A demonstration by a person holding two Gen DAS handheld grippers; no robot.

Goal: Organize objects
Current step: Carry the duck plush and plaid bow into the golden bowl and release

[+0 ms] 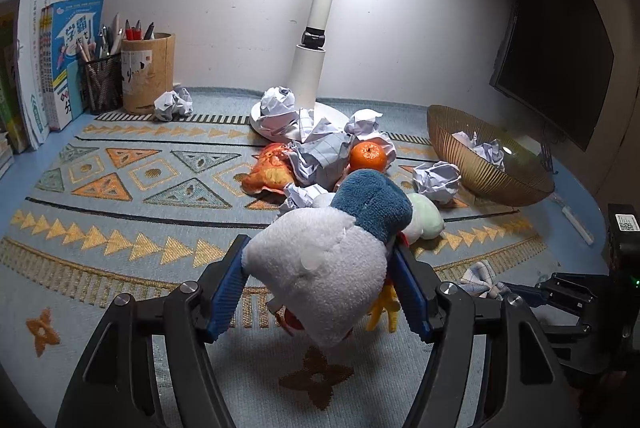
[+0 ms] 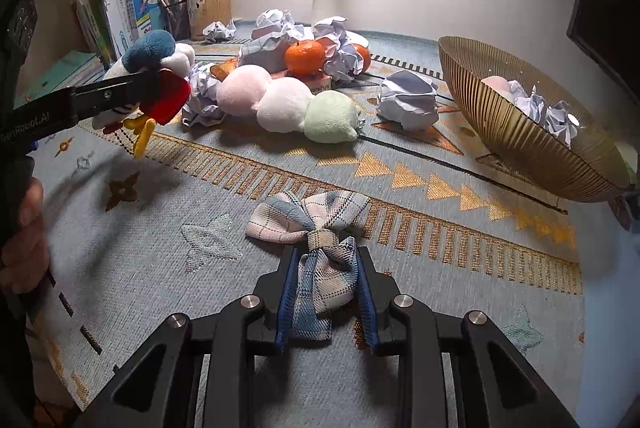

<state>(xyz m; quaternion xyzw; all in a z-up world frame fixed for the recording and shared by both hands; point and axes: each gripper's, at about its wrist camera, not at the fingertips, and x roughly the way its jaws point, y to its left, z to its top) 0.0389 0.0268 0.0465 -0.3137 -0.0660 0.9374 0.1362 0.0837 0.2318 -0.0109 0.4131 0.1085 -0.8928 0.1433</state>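
Left tongs (image 1: 320, 284): clamped on a plush bird (image 1: 332, 260) with a white body and a blue head; the toy is held clear of the counter (image 1: 120, 228), at the near left of the scene.
Right tongs (image 2: 326, 292): closed on the near tail of a plaid fabric bow (image 2: 308, 232), whose loops are seen resting on the patterned mat, near the front edge.
Bowl (image 2: 520, 131): a gold ribbed bowl is set at the far right; several crumpled paper balls (image 2: 548, 111) and a pale pink soft thing are already seen inside it.
Done so far: judged from the bowl's contents, a part of the sorting is finished, and two more items are gripped.
Left on the counter: a three-lobed plush in pink, white and green (image 2: 288, 103) is lying mid-mat; one paper ball (image 2: 408, 99) is lying just left of the bowl; further balls are heaped around the lamp base (image 1: 280, 123) with two oranges (image 2: 305, 56) and an orange snack packet (image 1: 272, 167) among them; one more ball is seen beside the pen holder (image 1: 148, 71) at the far left.
Books (image 1: 60, 47): stood upright at the far left, apparently already in order.
Progress: the task is judged to be under halfway, since most of the clutter is still loose.
Destination of the held items: cannot be told.
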